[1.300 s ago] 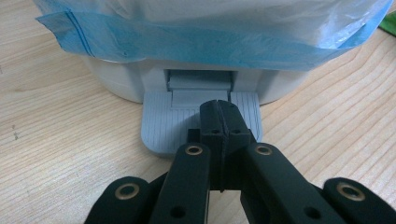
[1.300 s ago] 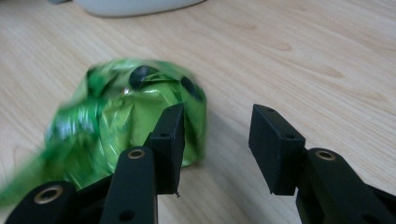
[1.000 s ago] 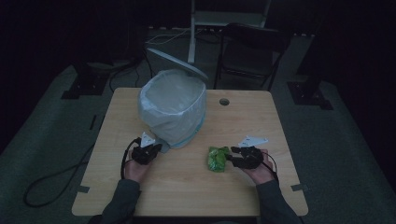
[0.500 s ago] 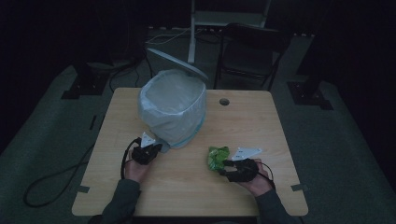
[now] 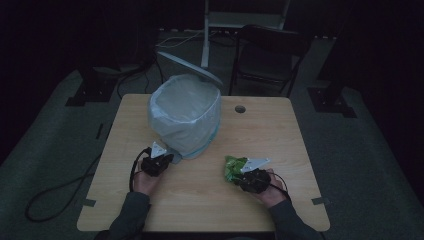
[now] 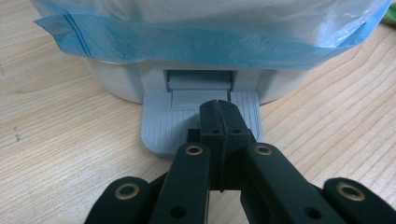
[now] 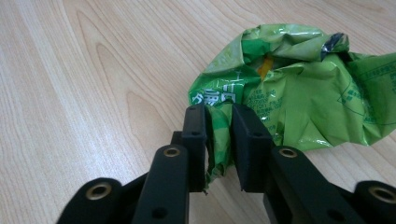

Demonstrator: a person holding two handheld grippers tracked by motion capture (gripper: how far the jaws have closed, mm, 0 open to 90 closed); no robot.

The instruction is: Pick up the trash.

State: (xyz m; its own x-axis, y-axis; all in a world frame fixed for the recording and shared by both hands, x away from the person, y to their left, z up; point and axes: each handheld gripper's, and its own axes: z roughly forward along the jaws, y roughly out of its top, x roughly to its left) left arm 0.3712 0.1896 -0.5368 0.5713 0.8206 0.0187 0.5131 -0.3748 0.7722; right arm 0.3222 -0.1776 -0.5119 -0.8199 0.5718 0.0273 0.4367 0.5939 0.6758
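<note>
A crumpled green wrapper (image 5: pixel 233 166) (image 7: pixel 303 88) lies on the wooden table (image 5: pixel 270 130) at the right front. My right gripper (image 5: pixel 239 176) (image 7: pixel 218 121) has just been closing its jaws, and they now pinch a folded edge of the wrapper. A white pedal bin (image 5: pixel 185 112) lined with a pale blue bag stands at the table's middle left, its lid raised. My left gripper (image 5: pixel 167 159) (image 6: pixel 219 109) is shut with nothing between its jaws, and its tips rest on the bin's grey foot pedal (image 6: pixel 159 121).
A round cable hole (image 5: pixel 240 108) sits in the table behind the bin. A dark chair (image 5: pixel 270 55) and a white stand are on the floor beyond the far edge. Cables trail off the table's left side.
My right gripper has slid a little toward the table's front and left, down to the wrapper, and its jaws have come together on the wrapper's edge. The left hand has stayed still.
</note>
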